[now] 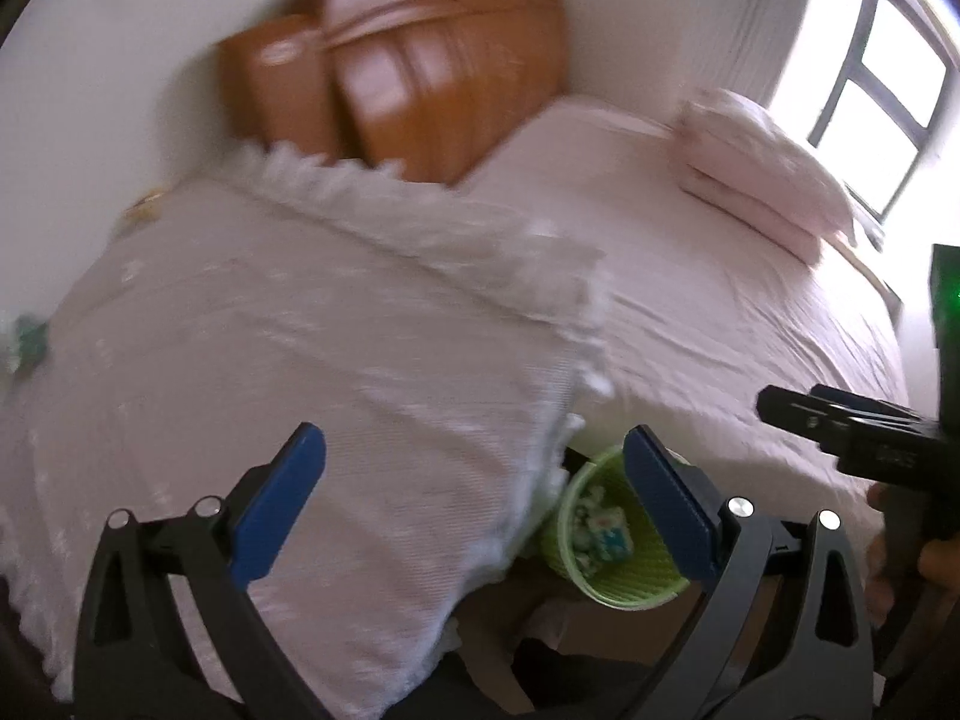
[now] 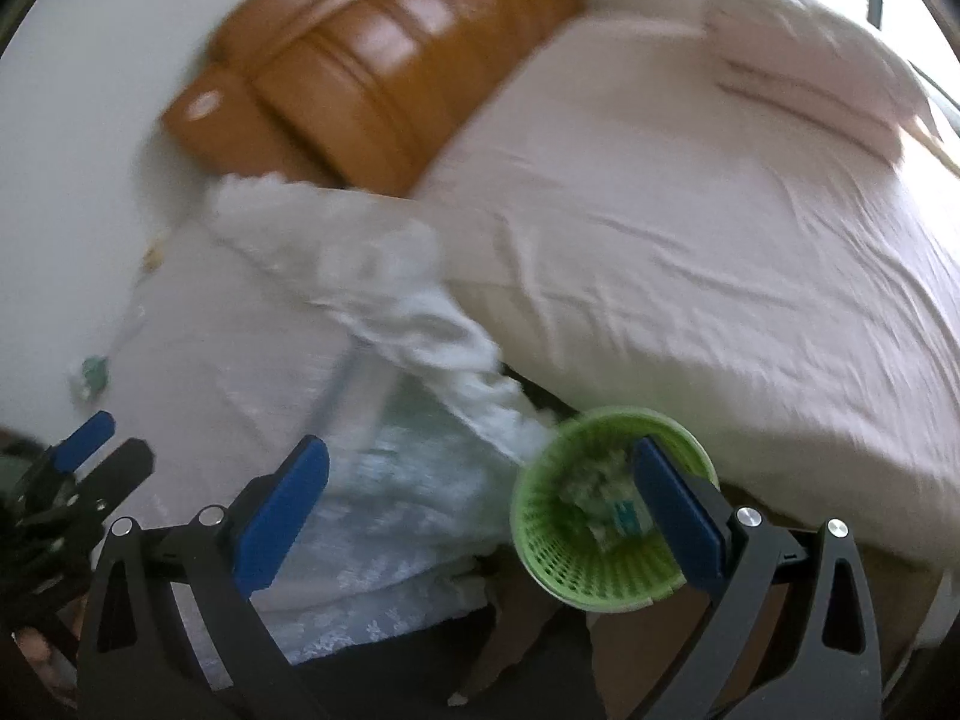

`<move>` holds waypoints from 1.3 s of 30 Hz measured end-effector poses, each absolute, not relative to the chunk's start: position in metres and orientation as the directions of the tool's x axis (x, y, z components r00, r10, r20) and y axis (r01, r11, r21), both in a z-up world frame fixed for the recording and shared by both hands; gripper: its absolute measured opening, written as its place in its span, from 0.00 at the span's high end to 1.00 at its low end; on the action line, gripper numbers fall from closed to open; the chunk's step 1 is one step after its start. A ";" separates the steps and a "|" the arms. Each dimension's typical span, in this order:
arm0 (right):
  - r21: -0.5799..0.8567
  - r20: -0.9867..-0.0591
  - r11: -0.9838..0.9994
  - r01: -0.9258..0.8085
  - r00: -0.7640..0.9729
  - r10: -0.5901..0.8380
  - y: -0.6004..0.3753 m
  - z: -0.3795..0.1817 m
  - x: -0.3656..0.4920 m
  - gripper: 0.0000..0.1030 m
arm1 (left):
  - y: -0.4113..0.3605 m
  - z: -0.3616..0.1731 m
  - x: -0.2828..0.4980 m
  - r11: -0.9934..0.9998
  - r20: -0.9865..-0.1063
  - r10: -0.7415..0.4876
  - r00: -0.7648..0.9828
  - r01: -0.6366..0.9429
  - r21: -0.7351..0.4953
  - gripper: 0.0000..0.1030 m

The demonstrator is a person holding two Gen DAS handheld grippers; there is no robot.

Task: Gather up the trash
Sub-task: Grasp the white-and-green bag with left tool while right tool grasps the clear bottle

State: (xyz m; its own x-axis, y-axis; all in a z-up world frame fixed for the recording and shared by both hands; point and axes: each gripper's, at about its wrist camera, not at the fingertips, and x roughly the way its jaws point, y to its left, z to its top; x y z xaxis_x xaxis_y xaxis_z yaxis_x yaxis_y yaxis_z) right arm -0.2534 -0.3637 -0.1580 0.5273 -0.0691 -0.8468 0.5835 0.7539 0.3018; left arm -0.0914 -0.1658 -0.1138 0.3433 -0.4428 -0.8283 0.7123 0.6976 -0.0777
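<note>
A small green mesh basket [image 1: 630, 579] [image 2: 558, 546] stands on the floor between the bed and a lace-covered stand. Crumpled white and teal wrappers [image 1: 600, 534] [image 2: 603, 501] lie inside it. One crumpled green-white scrap [image 1: 24, 342] [image 2: 90, 378] rests at the far left edge of the lace cloth. My left gripper [image 1: 474, 435] hovers open above the cloth's near edge, holding nothing. My right gripper [image 2: 480, 447] is open too, its right finger over the basket's mouth. Each gripper shows in the other's view: the right gripper [image 1: 840, 426], the left gripper [image 2: 90, 450]. Both views are motion-blurred.
A white lace cloth [image 1: 300, 330] [image 2: 240, 330] covers the stand on the left. The bed with a pink sheet [image 1: 720, 300] [image 2: 690, 270] fills the right, with a folded blanket [image 1: 762, 174] at its far side. Behind are a wooden headboard [image 1: 408, 72] and a window [image 1: 870, 72].
</note>
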 end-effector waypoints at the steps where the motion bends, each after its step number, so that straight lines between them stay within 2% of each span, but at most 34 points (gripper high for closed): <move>1: 0.303 -0.844 0.763 0.571 0.533 -0.064 -0.361 -0.155 -0.248 0.03 | -0.154 -0.113 -0.083 0.724 -0.827 -0.429 0.363 0.686 -0.075 0.08; 12: 0.284 -0.833 0.912 0.296 0.547 0.081 -0.276 -0.134 -0.132 0.03 | -0.041 -0.126 -0.025 0.906 -0.839 -0.294 0.458 0.412 -0.092 0.08; 19: 0.284 -0.844 0.939 0.195 0.515 0.149 -0.221 -0.137 -0.062 0.03 | 0.031 -0.134 0.030 0.969 -0.837 -0.165 0.522 0.244 -0.039 0.08; 29: 0.276 -0.849 0.950 0.148 0.501 0.168 -0.164 -0.146 0.035 0.03 | 0.110 -0.150 0.149 0.999 -0.818 -0.049 0.573 0.034 -0.036 0.08; 35: 0.271 -0.851 0.953 0.136 0.497 0.171 -0.140 -0.151 0.087 0.03 | 0.138 -0.169 0.214 0.980 -0.817 -0.018 0.576 -0.153 -0.130 0.08; 39: 0.265 -0.855 0.955 0.134 0.490 0.168 -0.130 -0.154 0.110 0.03 | 0.141 -0.183 0.255 0.956 -0.804 0.062 0.592 -0.267 -0.123 0.08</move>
